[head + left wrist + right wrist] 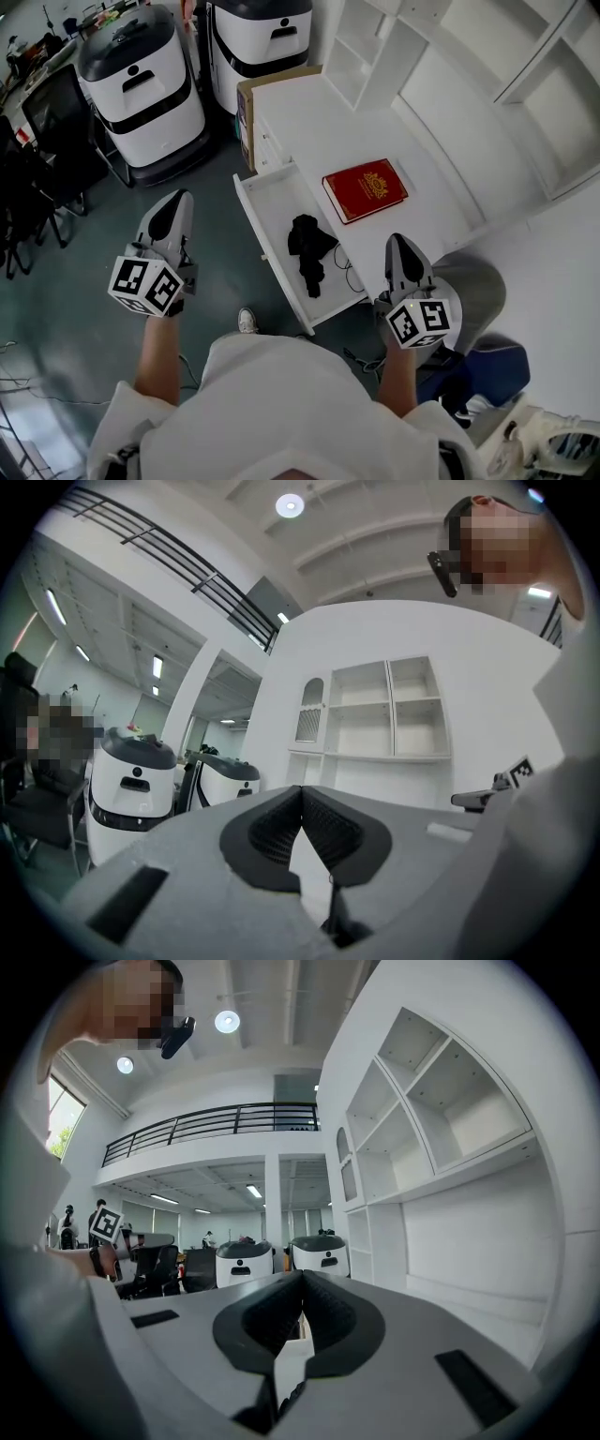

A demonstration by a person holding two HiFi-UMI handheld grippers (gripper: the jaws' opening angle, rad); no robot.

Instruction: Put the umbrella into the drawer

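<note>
Two handheld grippers are hovering level before a white desk (319,122), each with its jaws pressed together and clasping nothing. The black umbrella (309,248) is lying inside the open drawer (275,202), between the pair: ahead and to the right of the left gripper (174,202), and just to the left of the right gripper (401,244). Neither gripper is touching it. A red book (366,190) is resting on the desk top just beyond the right gripper's tips, slightly to their left. Two white machines (141,84) are standing on the floor well ahead of the left gripper, and a cardboard box (246,108) is sitting against the desk's far end.
</note>
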